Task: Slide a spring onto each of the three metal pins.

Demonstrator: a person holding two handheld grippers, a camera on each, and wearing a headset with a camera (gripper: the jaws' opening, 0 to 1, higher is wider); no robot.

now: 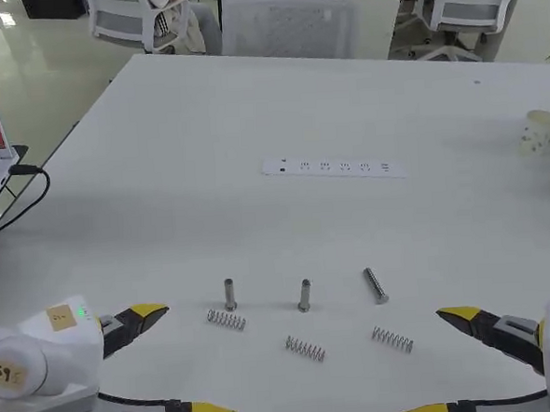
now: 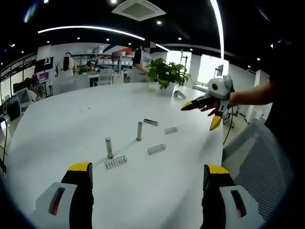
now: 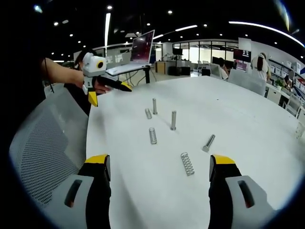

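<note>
A grey mesh chair (image 1: 287,28) stands beyond the white table (image 1: 251,123), striplights (image 3: 106,28) overhead.

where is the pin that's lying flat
In the head view the lying pin is the rightmost of the three, right of the middle upright pin, with a spring nearer the person.

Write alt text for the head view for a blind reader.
On a white table, the left metal pin and middle pin stand upright, the right pin lies down, with three loose coil springs in front. The open yellow-tipped left gripper and right gripper flank them.
</note>
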